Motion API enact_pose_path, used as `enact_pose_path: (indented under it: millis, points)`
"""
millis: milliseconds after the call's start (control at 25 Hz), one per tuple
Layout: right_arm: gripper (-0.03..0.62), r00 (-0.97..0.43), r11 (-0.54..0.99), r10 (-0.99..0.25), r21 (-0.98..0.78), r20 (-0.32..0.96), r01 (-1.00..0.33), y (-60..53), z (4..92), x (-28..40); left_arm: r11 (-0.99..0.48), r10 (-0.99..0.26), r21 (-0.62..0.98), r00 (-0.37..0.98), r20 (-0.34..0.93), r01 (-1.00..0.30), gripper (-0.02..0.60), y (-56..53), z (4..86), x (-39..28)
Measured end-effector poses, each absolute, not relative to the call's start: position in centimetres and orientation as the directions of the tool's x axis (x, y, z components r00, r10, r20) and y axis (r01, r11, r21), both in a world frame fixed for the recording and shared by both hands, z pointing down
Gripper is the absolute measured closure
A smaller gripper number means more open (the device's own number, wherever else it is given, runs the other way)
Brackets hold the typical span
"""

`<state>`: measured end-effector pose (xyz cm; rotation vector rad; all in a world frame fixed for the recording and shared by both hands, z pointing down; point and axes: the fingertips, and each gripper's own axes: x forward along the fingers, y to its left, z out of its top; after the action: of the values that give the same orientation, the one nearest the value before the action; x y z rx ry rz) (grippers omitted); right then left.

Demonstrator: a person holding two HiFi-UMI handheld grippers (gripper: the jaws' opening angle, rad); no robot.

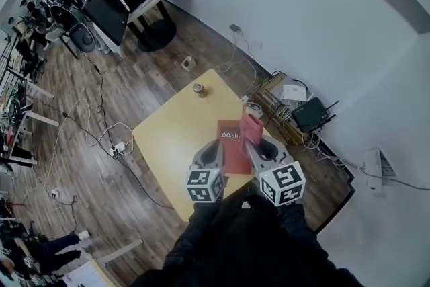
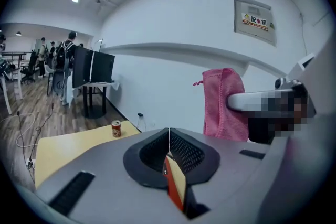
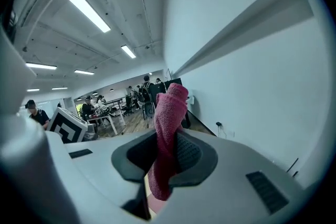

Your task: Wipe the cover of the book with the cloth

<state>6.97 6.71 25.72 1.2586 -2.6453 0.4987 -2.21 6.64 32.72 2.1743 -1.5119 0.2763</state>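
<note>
A red book (image 1: 233,152) is over the near part of the yellow table (image 1: 171,141); whether it rests flat I cannot tell. My left gripper (image 1: 216,148) is shut on the book's left edge; in the left gripper view its closed jaws (image 2: 169,150) pinch the red cover and cream pages (image 2: 175,184). My right gripper (image 1: 254,144) is shut on a pink cloth (image 1: 251,128), held over the book's right side. The cloth (image 3: 169,126) stands up out of the closed right jaws (image 3: 167,153). It also shows hanging at the right of the left gripper view (image 2: 223,103).
A small drink can (image 1: 199,89) stands near the table's far corner, also the can (image 2: 116,128) ahead of the left jaws. Cables, a power strip (image 1: 119,146) and a router (image 1: 310,114) lie on the floor around the table. The white wall runs close on the right.
</note>
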Motion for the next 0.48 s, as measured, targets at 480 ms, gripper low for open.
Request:
enact_pose_path:
  millis: [480]
  points:
    - [0.516, -0.591, 0.581, -0.779, -0.113, 0.212, -0.806, 8.0, 21.3, 7.6, -0.339, -0.888, 0.239, 0.393, 0.238, -0.91, 0.545, 6.5, 24.1, -0.6]
